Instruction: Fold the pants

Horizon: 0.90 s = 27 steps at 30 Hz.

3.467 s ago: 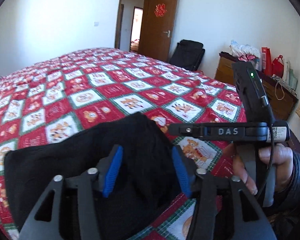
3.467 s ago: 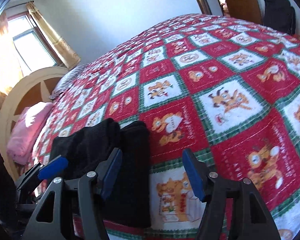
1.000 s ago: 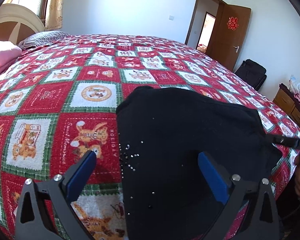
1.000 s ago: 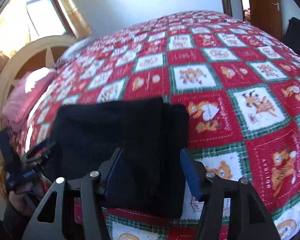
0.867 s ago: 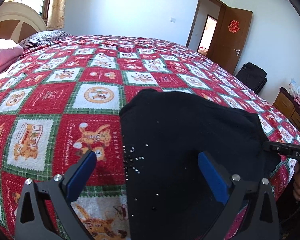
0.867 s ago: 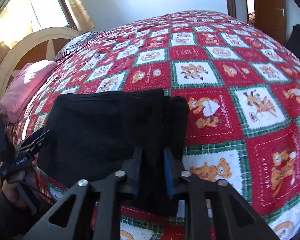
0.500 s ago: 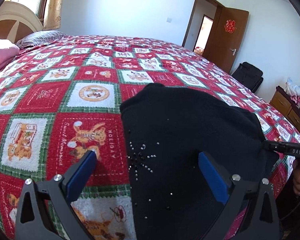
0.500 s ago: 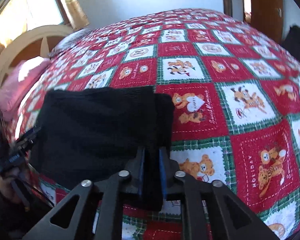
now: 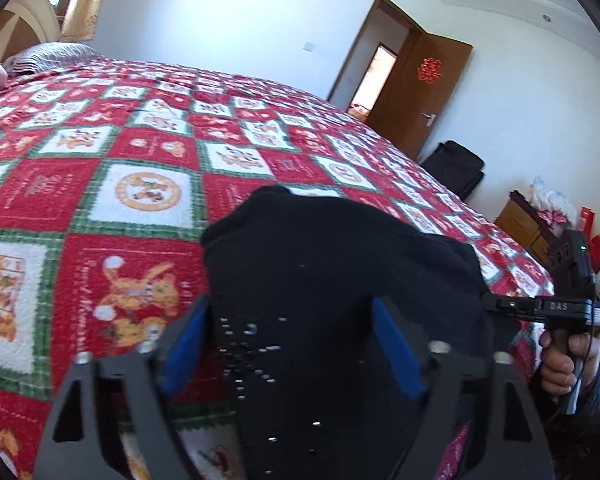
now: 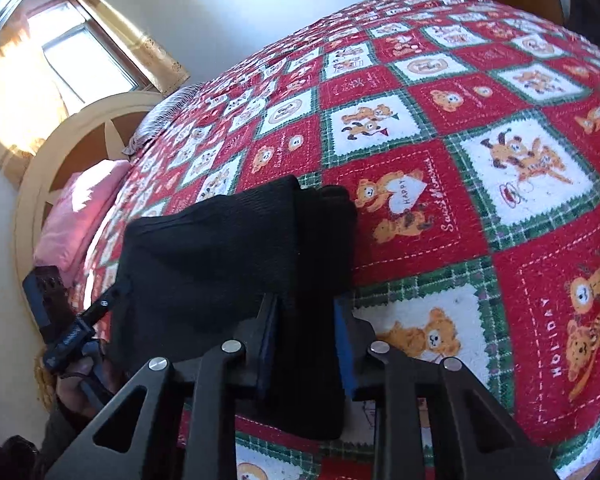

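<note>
Black knit cloth fills the nearest part of both views: the folded pants (image 10: 236,256) lie on the near edge of the bed, on a red, white and green checked blanket (image 10: 440,216) with bear pictures. In the right wrist view the right gripper (image 10: 306,344) is clamped narrow on the right-hand fold of the pants, its blue pads pressing the thick cloth from both sides. In the left wrist view the left gripper (image 9: 292,344) straddles the near left part of the pants; its jaws have just been closing and now stand partly apart, with the cloth between them. The left pad sits right at the cloth's left edge, the right pad over the cloth; whether either presses on it cannot be told, as the picture is blurred. Small pale studs dot the cloth between the pads.

Further off, the blanket runs to a pink pillow (image 10: 80,216) and a rounded headboard (image 10: 60,148) under a sunlit window (image 10: 60,52). On the other side stand a brown door (image 9: 424,92), a black bag (image 9: 456,172) and a wooden dresser (image 9: 520,228).
</note>
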Each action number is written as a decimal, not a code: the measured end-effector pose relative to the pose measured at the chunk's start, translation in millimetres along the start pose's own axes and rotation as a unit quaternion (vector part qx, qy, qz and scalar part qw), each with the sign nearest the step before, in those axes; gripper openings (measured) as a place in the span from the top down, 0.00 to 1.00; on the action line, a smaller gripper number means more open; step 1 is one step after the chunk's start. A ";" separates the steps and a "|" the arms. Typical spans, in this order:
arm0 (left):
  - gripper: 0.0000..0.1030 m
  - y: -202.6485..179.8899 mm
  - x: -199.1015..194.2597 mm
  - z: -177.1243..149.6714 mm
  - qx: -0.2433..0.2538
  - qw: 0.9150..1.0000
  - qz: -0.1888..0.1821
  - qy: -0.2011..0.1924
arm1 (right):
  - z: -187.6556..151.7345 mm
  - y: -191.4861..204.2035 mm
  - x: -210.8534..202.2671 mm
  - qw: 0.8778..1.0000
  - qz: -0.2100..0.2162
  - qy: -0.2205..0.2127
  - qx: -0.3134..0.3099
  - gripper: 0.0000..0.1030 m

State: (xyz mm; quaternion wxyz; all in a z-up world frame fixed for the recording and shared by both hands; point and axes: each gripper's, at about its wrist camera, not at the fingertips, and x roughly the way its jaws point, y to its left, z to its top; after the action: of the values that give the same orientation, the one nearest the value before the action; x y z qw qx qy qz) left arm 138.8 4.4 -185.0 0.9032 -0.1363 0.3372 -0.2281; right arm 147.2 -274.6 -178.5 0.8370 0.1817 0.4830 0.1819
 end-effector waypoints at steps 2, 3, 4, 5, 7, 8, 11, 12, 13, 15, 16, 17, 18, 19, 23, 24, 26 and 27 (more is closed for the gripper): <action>0.46 -4.3 0.9 0.3 0.009 1.000 0.001 0.003 | -0.3 -0.1 -1.3 1.000 0.006 -0.002 0.003 0.77; 0.51 -5.5 0.7 0.6 0.012 1.000 0.001 0.004 | -0.5 3.7 -2.6 1.000 0.003 -0.004 -0.003 0.77; 0.66 -5.7 -0.5 0.6 0.011 1.000 -0.002 0.006 | -0.7 7.8 -4.0 1.000 -0.001 -0.007 -0.011 0.78; 0.74 -6.3 -2.5 1.5 0.010 1.000 -0.010 0.008 | -0.6 13.0 -5.9 1.000 -0.005 -0.011 -0.020 0.78; 0.80 -8.8 -7.3 4.6 0.021 1.000 0.002 0.006 | 1.3 23.4 -11.2 0.999 -0.010 -0.019 -0.035 0.78; 0.86 -9.3 -11.7 6.0 0.026 1.000 0.004 0.003 | 3.7 30.9 -14.6 0.999 -0.008 -0.024 -0.043 0.79; 0.88 -6.3 -27.2 12.0 0.028 1.000 -0.001 -0.009 | 11.7 45.0 -21.2 0.998 0.002 -0.031 -0.057 0.79; 0.88 -4.6 -30.7 13.8 0.029 1.000 0.002 -0.012 | 15.8 51.3 -22.9 0.997 0.006 -0.032 -0.063 0.79; 0.88 -2.6 -36.9 15.8 0.029 0.999 0.003 -0.017 | 20.0 57.6 -23.2 0.997 0.008 -0.033 -0.070 0.79; 0.88 3.1 -47.6 19.0 0.027 0.999 0.009 -0.026 | 29.7 72.4 -19.8 0.996 0.014 -0.034 -0.084 0.79; 0.89 7.1 -54.8 21.0 0.026 0.999 0.017 -0.033 | 35.1 80.9 -16.0 0.995 0.021 -0.033 -0.090 0.79; 0.89 11.1 -61.1 22.2 0.024 0.999 0.024 -0.039 | 38.7 88.7 -12.2 0.994 0.024 -0.032 -0.097 0.79; 0.89 16.1 -68.0 24.2 0.018 0.998 0.029 -0.047 | 42.2 97.5 -7.2 0.994 0.026 -0.031 -0.104 0.79; 0.89 23.6 -77.9 26.8 0.012 0.998 0.036 -0.056 | 45.3 105.6 -1.9 0.993 0.029 -0.029 -0.111 0.79; 0.89 46.0 -104.1 32.9 0.003 0.994 0.071 -0.080 | 59.2 149.0 27.9 0.988 0.049 -0.019 -0.146 0.80; 0.89 52.6 -111.2 33.7 -0.001 0.993 0.081 -0.086 | 61.9 160.1 36.1 0.986 0.056 -0.017 -0.154 0.80; 0.89 65.2 -125.5 34.5 -0.006 0.990 0.106 -0.097 | 66.6 179.7 51.3 0.983 0.067 -0.015 -0.169 0.80; 0.89 70.0 -129.2 34.6 -0.008 0.988 0.114 -0.100 | 67.9 187.0 58.1 0.982 0.071 -0.013 -0.173 0.80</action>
State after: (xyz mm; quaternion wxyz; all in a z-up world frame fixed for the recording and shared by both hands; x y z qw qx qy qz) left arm 98.0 132.8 -116.8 0.9514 -0.1263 0.2601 -0.1061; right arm 209.6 -93.1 -100.1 0.8467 0.0703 0.4194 0.3199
